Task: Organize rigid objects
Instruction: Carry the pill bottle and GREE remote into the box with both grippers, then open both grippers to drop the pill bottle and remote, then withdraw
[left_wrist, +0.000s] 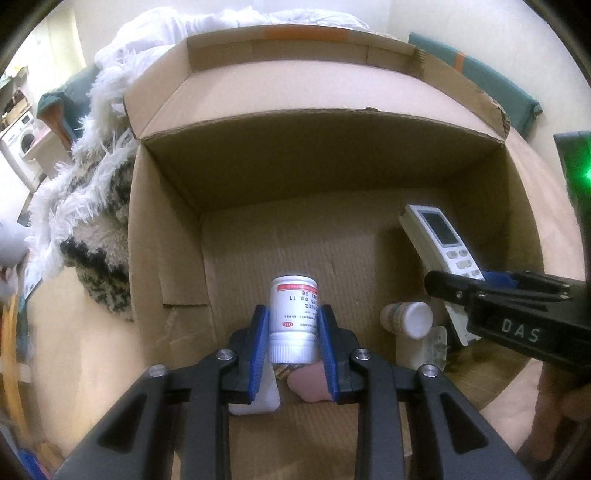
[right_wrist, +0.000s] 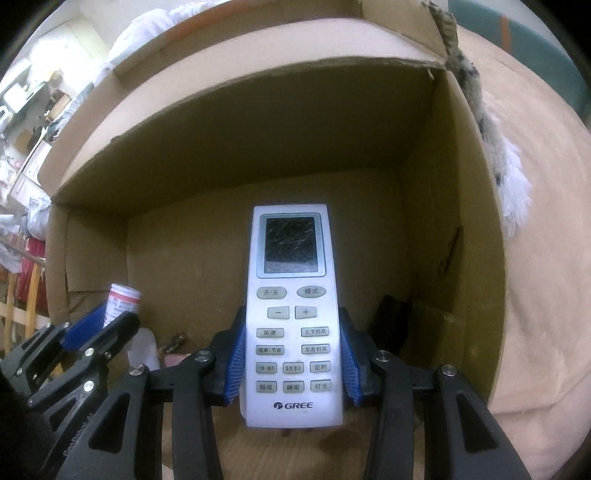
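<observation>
Open cardboard box (left_wrist: 332, 155), flaps up, standing on a pale peach surface (left_wrist: 524, 177); both tools reach down into it. Left tool (left_wrist: 294, 314): blue pads closed onto a white pill bottle (left_wrist: 293, 314), one pad on each side of the body; the bottle lies along the line of the fingers, ribbed cap toward the camera and base pointing into the box, red-banded label with printed digits facing up. It is held above the box floor. Beneath it, on the floor: a white flat item (left_wrist: 266, 398) and a pink rounded item (left_wrist: 310, 382), both partly hidden by the tool. Right tool (right_wrist: 291, 343): blue pads closed onto the long edges of a white GREE remote control (right_wrist: 291, 314), gripped at its lower button rows; screen end points away from the camera toward the far wall of the box, button face up, logo end nearest the camera. Seen from the left wrist, the remote control (left_wrist: 439, 240) sits at the right side of the box, tilted, with the right tool (left_wrist: 476, 288) coming in from the right edge. Between the two tools, low in the box: a small white capped bottle (left_wrist: 406, 317) on its side, touching a clear plastic piece (left_wrist: 436, 347). Outside the box, left: shaggy white-and-dark fabric (left_wrist: 92, 221). From the right wrist, the left tool (right_wrist: 99, 325) and pill bottle (right_wrist: 123, 299) show at lower left.
</observation>
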